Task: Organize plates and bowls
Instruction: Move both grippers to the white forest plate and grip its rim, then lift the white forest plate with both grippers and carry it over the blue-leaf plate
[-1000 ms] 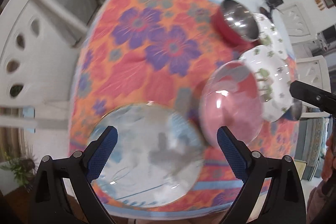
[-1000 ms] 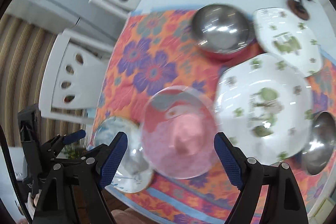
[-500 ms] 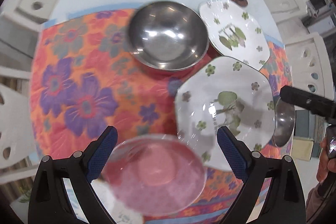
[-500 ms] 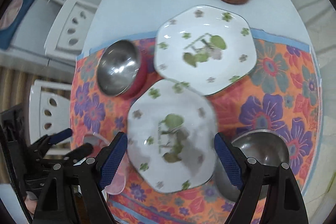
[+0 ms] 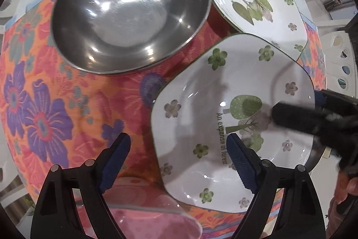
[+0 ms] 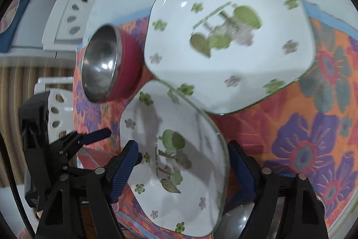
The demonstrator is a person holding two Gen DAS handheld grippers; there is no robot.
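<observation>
Both my grippers over near floral plate (image 5: 235, 86). L gripper (image 5: 179, 156) jaws closing, straddling its left rim, no contact. R gripper (image 6: 182, 168) closing across plate, nothing gripped.

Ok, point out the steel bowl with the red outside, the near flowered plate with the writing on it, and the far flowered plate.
steel bowl (image 5: 125, 12), left wrist view, inner bottom.
near flowered plate (image 5: 201, 104), left wrist view, bare white well.
far flowered plate (image 6: 264, 73), right wrist view, white surface near its lower edge.
</observation>
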